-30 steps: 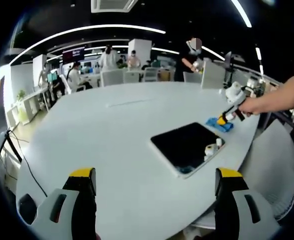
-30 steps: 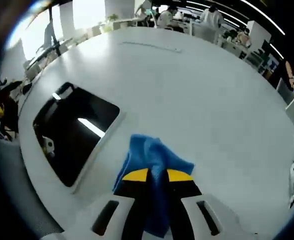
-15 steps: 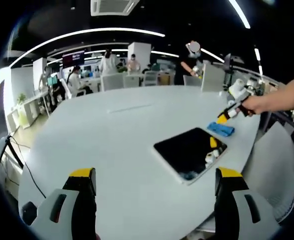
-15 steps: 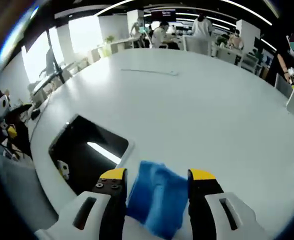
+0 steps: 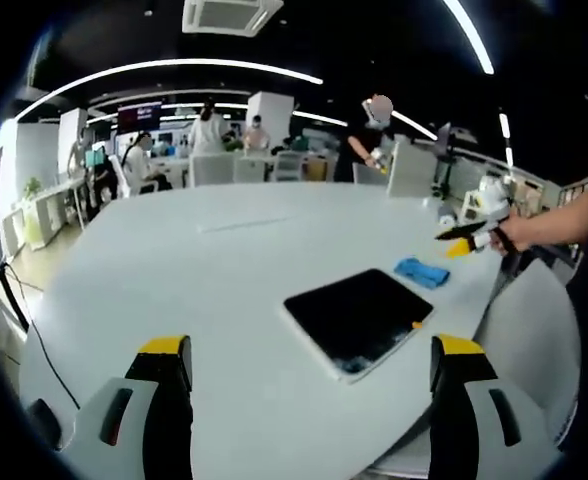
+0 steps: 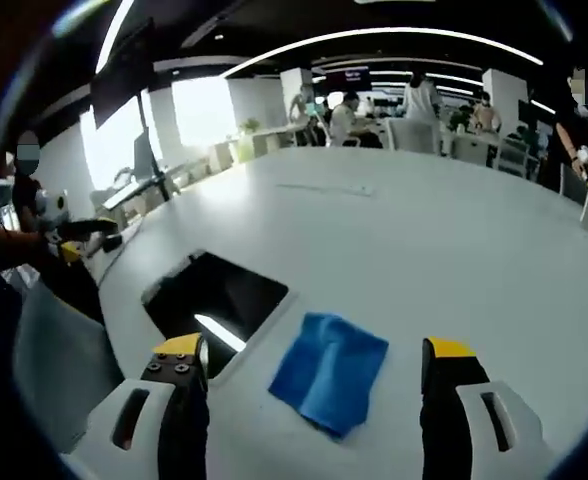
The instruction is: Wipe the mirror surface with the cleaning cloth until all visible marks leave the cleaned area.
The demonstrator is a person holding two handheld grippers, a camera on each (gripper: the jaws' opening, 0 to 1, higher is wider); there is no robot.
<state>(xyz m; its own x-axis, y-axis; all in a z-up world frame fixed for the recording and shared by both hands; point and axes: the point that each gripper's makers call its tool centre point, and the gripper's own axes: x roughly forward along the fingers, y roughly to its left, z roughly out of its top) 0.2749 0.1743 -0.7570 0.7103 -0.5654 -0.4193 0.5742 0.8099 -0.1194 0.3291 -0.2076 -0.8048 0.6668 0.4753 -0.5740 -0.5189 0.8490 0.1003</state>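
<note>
The mirror (image 5: 357, 317) lies flat on the white worktop (image 5: 174, 260) near its edge, a dark rectangular slab with a pale rim; in my left gripper view it sits right of centre, toward 3 o'clock, with its long axis running from about 8 o'clock up to 2 o'clock. In my right gripper view the mirror (image 6: 214, 300) is at 9 o'clock of centre, one corner pointing toward my jaws, and a bright streak of ceiling light shows in the glass.

The blue cleaning cloth (image 6: 330, 371) lies loose and flat on the worktop (image 6: 454, 250) just beside the mirror's near corner; I cannot tell whether it touches the rim. From the left gripper view the cleaning cloth (image 5: 421, 272) sits just past the mirror's far corner, at about 2 o'clock of it.

My right hand-held gripper (image 6: 316, 356) has its jaws spread wide, the yellow tips standing either side of the cloth and clear of it, gripping nothing. My left hand-held gripper (image 5: 310, 350) is likewise wide apart and empty, above the near worktop, well short of the mirror. In the left gripper view the right hand-held gripper (image 5: 464, 239) shows at the right, raised off the cloth.

Office desks and people fill the background.
</note>
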